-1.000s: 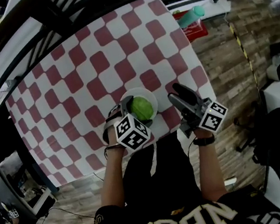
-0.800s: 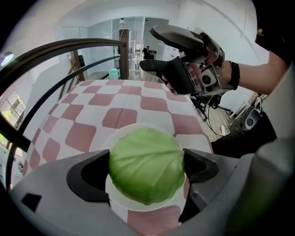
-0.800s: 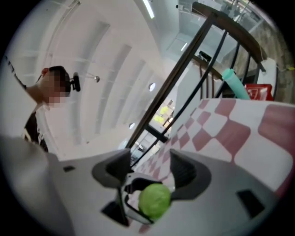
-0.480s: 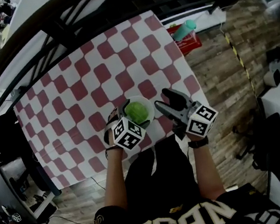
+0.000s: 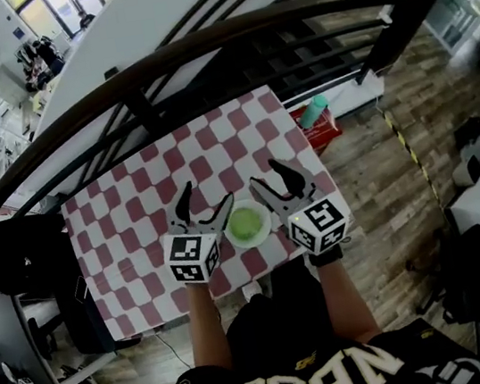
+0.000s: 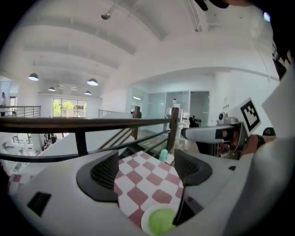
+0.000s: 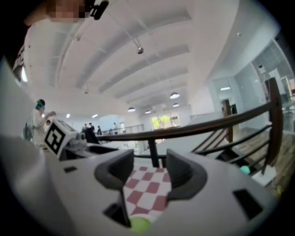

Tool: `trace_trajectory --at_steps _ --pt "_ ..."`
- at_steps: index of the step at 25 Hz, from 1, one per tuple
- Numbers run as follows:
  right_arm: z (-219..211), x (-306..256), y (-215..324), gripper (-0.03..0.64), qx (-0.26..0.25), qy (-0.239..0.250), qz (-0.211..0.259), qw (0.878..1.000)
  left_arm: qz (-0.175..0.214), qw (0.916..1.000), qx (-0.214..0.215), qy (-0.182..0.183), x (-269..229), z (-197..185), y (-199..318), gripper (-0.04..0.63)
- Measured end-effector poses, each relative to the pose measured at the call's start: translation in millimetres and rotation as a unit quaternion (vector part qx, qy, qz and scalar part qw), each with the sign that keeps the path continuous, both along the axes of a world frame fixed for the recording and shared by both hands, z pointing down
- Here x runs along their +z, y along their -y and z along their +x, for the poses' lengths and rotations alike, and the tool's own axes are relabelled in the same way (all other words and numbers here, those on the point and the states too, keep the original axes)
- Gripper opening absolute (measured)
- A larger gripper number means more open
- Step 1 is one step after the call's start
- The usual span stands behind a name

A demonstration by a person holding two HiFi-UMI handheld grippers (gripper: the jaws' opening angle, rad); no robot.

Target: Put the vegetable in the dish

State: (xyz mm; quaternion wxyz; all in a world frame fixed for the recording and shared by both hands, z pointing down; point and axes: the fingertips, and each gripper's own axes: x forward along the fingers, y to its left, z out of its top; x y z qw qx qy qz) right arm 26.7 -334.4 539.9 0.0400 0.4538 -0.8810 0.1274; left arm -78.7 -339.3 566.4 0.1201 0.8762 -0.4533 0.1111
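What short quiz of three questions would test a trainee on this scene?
1. True or false: the vegetable lies in the dish.
2. What does the left gripper hold? A nothing; B the vegetable; C the dish.
3. Fill in: the cloth has white and ___ squares.
Key: 1 true. 2 A: its jaws, which have just been closing a little, stand apart with nothing between them. 3 red.

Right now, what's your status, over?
Left gripper, right gripper: open, empty, jaws just been closing. Vegetable sits in dish. Nothing blocking.
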Motion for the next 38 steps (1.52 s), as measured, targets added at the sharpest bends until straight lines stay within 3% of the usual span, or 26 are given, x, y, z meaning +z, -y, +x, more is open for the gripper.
trace_trajectory --at_steps 2,7,10,14,22,32,38 --pt "-5.6 -19.7 0.9 0.195 0.009 0.0 0.008 1.0 0.036 0.9989 -0.025 -0.015 -31.3 -10.4 0.9 0.341" --pt "-25.4 -54.8 -9.0 0.1 0.028 -0.009 0.03 0.999 0.099 0.9921 -0.077 0.001 -82.1 -30.4 -6.9 0.201" --pt "-39.1 -61.6 -15.4 0.034 0.034 -0.033 0.029 0.998 0.114 0.9887 -0.098 -0.002 -96.9 -40.1 -14.8 0.132" --pt "-53.5 -76.3 -29.2 0.017 0.028 -0.047 0.05 0.997 0.12 0.9865 -0.112 0.006 -104.0 -47.9 -26.6 0.027" --pt "-60.6 -95.4 -40.1 0.017 0.042 -0.052 0.091 0.994 0.119 0.9846 -0.128 0.004 -108.0 -62.0 -34.1 0.02" --pt "-71.0 -105.3 -44.1 0.017 0.033 -0.057 0.107 0.992 0.146 0.9812 -0.126 0.003 -118.3 -58.3 -36.5 0.02" --pt "-74.4 -102.4 -41.9 0.017 0.033 -0.068 0.107 0.991 0.142 0.9809 -0.133 0.005 -114.2 -64.7 -33.6 0.02"
